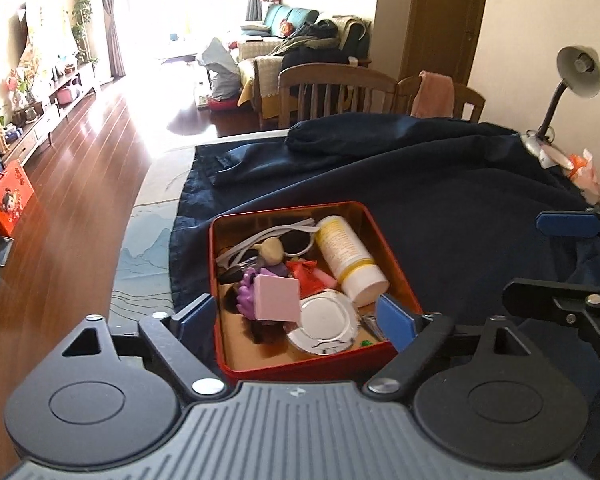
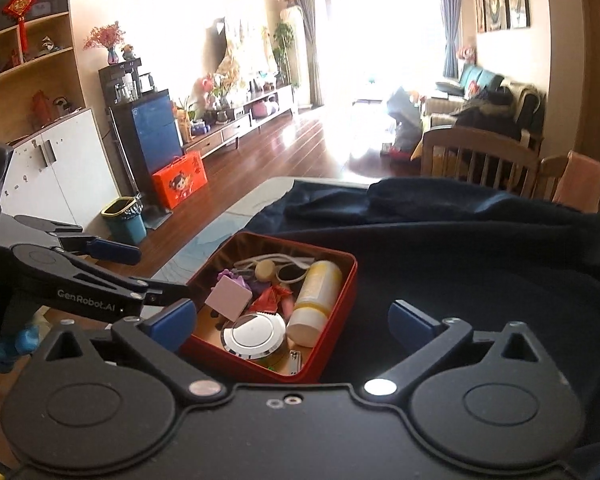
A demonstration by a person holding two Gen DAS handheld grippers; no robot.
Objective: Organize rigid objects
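On the dark cloth (image 1: 440, 200) near the table's left edge sits a red tin (image 1: 300, 368) crammed with oddments; left gripper (image 1: 296, 316) and right gripper (image 2: 296, 324) gape empty, cloth clear rightward.

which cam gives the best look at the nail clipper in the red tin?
Right wrist: the nail clipper lies in plain sight in the red tin's near corner, beside the round silver compact. In the left wrist view only a sliver shows, behind the left gripper's finger.
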